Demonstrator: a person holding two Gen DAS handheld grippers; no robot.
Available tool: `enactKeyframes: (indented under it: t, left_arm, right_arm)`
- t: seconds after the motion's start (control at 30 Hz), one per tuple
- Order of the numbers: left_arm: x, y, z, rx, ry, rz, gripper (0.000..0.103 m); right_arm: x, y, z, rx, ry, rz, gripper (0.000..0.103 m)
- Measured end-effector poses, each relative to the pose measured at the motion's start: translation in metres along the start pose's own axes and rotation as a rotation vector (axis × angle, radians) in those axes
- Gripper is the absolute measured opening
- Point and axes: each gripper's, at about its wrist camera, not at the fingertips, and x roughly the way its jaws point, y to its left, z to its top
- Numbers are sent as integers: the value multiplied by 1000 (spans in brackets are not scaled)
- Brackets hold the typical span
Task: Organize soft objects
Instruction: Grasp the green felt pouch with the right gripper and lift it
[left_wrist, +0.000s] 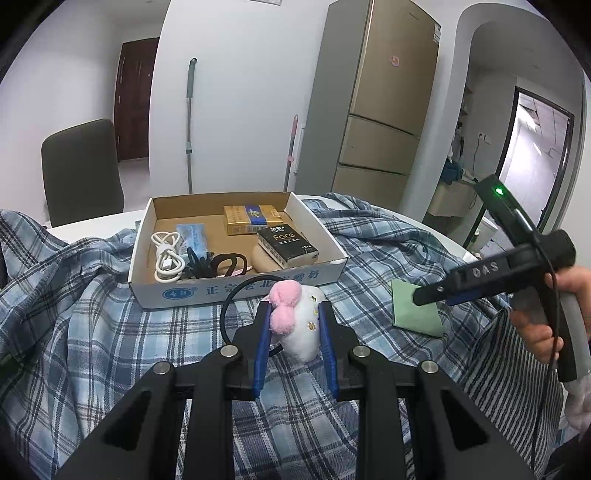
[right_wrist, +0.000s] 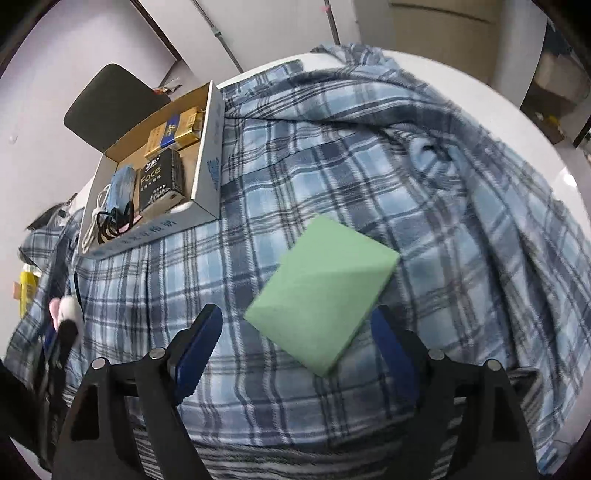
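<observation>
My left gripper (left_wrist: 294, 308) is shut on a white plush toy (left_wrist: 303, 332) with pink pompoms. It holds the toy upright just above the blue plaid blanket (left_wrist: 110, 332), in front of the cardboard box (left_wrist: 240, 295). A black loop (left_wrist: 227, 306) hangs from the toy. The right wrist view shows the toy (right_wrist: 68, 308) at the far left. My right gripper (right_wrist: 295, 321) points steeply down and is open. A green sponge (right_wrist: 321, 291) lies between its blue pads (right_wrist: 203, 332) without being pressed. In the left wrist view, the right gripper (left_wrist: 421, 295) hovers over the sponge (left_wrist: 415, 317).
The box (right_wrist: 208, 155) holds a white cable (left_wrist: 168, 258), a blue pack, a gold carton (left_wrist: 251, 219), a black tissue pack (left_wrist: 288, 245) and black hair bands. A chair (left_wrist: 81, 170) stands behind the table, and a fridge (left_wrist: 391, 110) further back. A person's hand (left_wrist: 539, 332) grips the right handle.
</observation>
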Motion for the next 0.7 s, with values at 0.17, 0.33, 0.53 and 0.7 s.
enactKeyframes:
  t: [0.17, 0.33, 0.53, 0.7]
  left_arm:
    - [0, 0, 0, 1, 2, -1, 26]
    - [2, 2, 0, -8, 8, -7, 26]
    - [2, 1, 0, -9, 10, -9, 26]
    - [2, 3, 0, -17, 10, -10, 26]
  right_arm:
    - [14, 4, 15, 13, 16, -34, 82]
    - [16, 0, 20, 32, -32, -132, 82]
    - [28, -21, 24, 116, 15, -96, 83]
    - [32, -10, 38, 79, -10, -73, 83]
